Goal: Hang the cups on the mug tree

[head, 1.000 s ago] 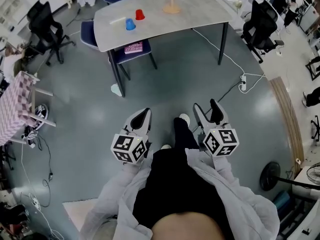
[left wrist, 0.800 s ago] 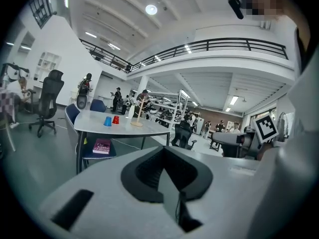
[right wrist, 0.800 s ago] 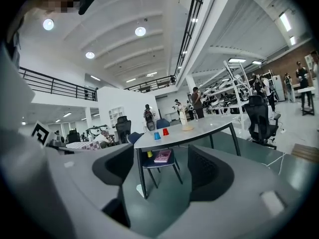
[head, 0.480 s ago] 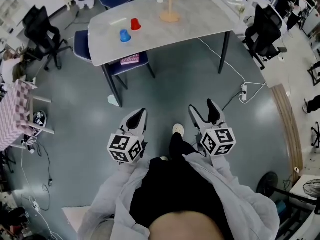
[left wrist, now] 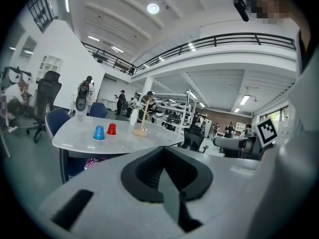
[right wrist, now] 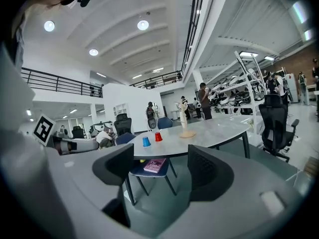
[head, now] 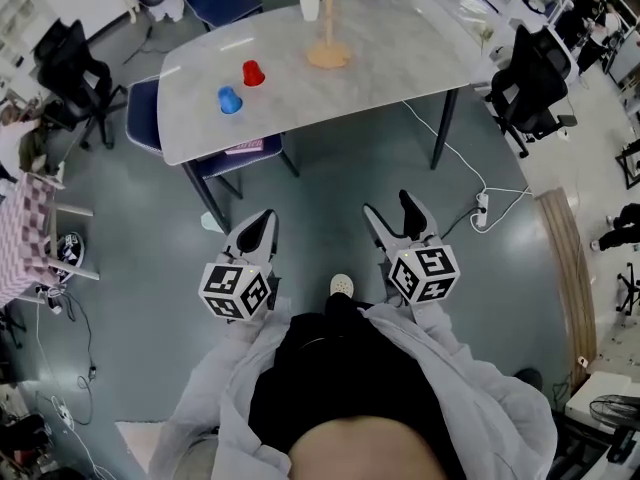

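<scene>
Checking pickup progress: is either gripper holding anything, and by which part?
Nothing is held. The left gripper is shut and empty; the right gripper has just been opening, with nothing between its jaws.

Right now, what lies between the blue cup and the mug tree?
The red cup, close beside the blue cup; then bare table up to the mug tree, as the head view shows.

Grey table (head: 400, 43) and black office chairs (head: 527, 68) stand on blue-grey floor (head: 330, 188).
</scene>
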`<state>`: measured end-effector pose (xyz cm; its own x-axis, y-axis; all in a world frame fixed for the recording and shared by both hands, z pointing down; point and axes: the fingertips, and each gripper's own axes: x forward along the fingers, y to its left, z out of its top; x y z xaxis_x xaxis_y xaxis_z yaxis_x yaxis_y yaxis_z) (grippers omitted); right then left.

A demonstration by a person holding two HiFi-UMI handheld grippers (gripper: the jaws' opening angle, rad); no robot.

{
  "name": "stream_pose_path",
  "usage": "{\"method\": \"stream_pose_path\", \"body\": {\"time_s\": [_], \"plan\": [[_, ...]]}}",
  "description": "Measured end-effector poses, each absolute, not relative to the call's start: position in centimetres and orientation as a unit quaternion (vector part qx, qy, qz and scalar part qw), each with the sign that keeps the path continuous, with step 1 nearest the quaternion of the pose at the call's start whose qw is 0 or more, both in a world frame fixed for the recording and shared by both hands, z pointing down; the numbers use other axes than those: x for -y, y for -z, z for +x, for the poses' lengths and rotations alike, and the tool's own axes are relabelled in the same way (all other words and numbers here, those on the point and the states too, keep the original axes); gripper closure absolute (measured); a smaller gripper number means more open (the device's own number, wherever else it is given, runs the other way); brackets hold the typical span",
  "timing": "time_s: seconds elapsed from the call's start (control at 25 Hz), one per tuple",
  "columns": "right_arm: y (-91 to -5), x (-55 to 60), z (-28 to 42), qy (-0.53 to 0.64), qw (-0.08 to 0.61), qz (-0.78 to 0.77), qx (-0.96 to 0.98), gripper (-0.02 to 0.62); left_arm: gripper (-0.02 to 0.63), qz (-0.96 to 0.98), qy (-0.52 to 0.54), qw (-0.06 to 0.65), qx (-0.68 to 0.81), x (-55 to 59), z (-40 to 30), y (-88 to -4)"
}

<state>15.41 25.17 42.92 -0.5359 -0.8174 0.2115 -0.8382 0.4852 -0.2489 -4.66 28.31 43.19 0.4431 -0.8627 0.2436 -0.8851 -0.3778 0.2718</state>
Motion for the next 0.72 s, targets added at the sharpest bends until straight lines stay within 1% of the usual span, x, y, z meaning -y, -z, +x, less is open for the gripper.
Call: {"method": "stream_pose_path", "body": {"time_s": [0.36, 0.72], "plan": [[-44.2, -20.5, 17.4, -0.172, 0.038, 0.473, 0.863, 0.265, 0.607, 0.822, -0.032, 0.192, 0.536, -24.3, -2.8, -44.3], [-45.2, -17.4, 16.1, -0.183, 0.051, 0.451, 0.872, 0.265, 0.607, 0.812, -0.031, 0.210, 0.544, -21.4, -3.1, -45.6]]}}
